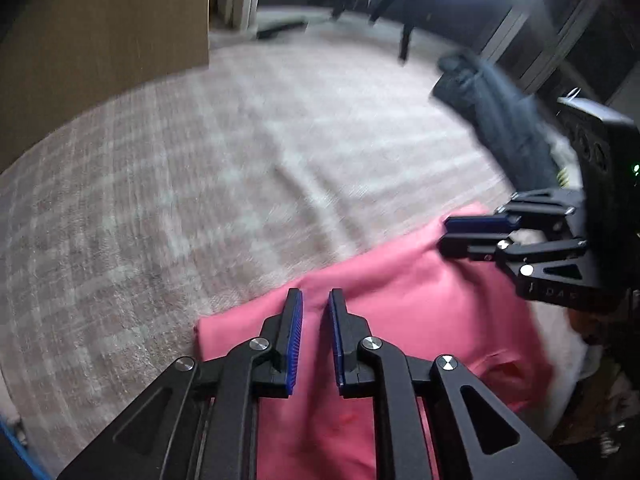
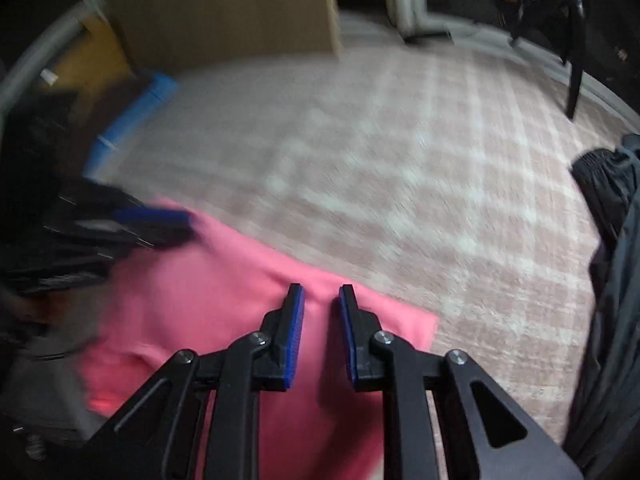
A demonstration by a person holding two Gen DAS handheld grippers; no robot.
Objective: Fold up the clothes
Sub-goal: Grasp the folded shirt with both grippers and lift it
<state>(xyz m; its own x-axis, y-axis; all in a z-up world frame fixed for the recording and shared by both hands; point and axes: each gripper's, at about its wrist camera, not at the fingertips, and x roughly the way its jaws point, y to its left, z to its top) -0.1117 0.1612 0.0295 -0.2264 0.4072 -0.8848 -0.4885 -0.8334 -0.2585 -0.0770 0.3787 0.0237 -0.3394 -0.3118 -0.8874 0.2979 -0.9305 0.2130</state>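
Pink cloth sits right under both grippers, spread flat on a pale checked rug on the floor. Left gripper first: its two black fingers with blue pads stand a narrow gap apart, and in that gap I can see the pink fabric lying below, with a small crease running up between the tips. Nothing seems pinched between the pads, though whether the tips touch the cloth I cannot tell. Over to its right, the right gripper comes in sideways at the cloth's far corner, its fingers close together there; from this angle I cannot say if fabric is caught in them.

Switching to the right wrist view, the right gripper shows the same narrow gap, pads parted, with the pink cloth beneath and its far edge just past the fingertips. One corner of the cloth lies to the right of this gripper. To the left, blurred, is the left gripper, at the cloth's other far corner.

Beyond the right gripper, well apart from the pink cloth, a dark grey garment lies crumpled on the rug. A brown board stands at the rug's far left.
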